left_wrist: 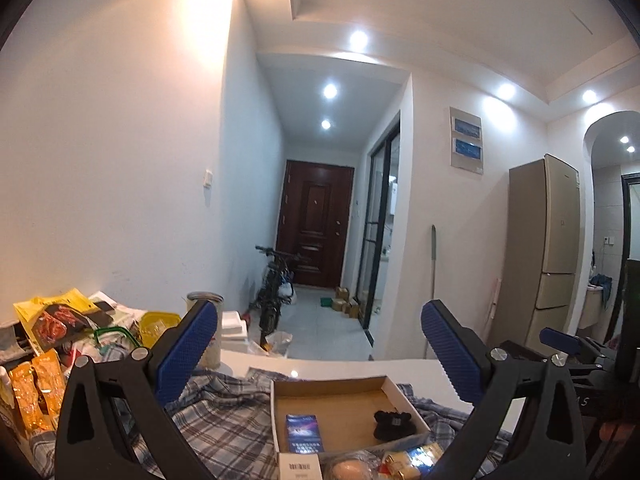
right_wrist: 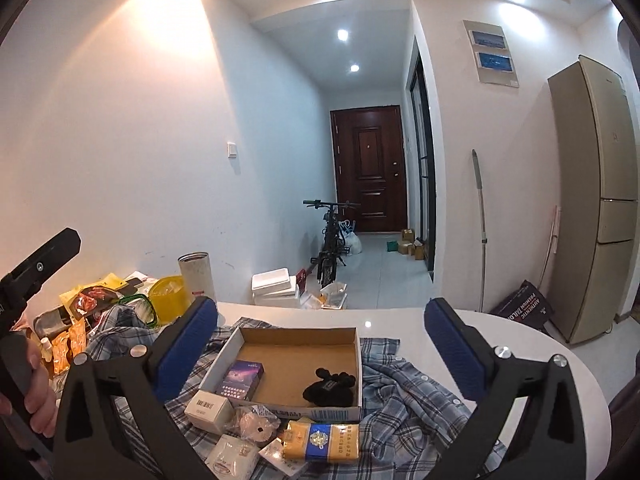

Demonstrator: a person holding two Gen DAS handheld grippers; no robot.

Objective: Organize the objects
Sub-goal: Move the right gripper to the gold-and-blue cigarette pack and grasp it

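White table [right_wrist: 520,344] with a rounded edge, set against the wall. A plaid shirt [right_wrist: 408,384] lies spread over its middle. At the left end lie orange snack packets [right_wrist: 68,344], a yellow tub [right_wrist: 168,296] and an upright cylindrical canister [right_wrist: 197,276]. The right-hand part of the tabletop is bare and glossy.

The open cardboard box [right_wrist: 294,350] has bare floor along its far half; a blue pack [right_wrist: 242,378] and a black bundle [right_wrist: 330,386] fill its near corners. Small packets [right_wrist: 256,430] crowd the plaid cloth [right_wrist: 404,384] just near of the box. The white table [right_wrist: 520,336] lies bare to the right. Snack bags [right_wrist: 70,340] and a tall canister [right_wrist: 197,276] block the left.
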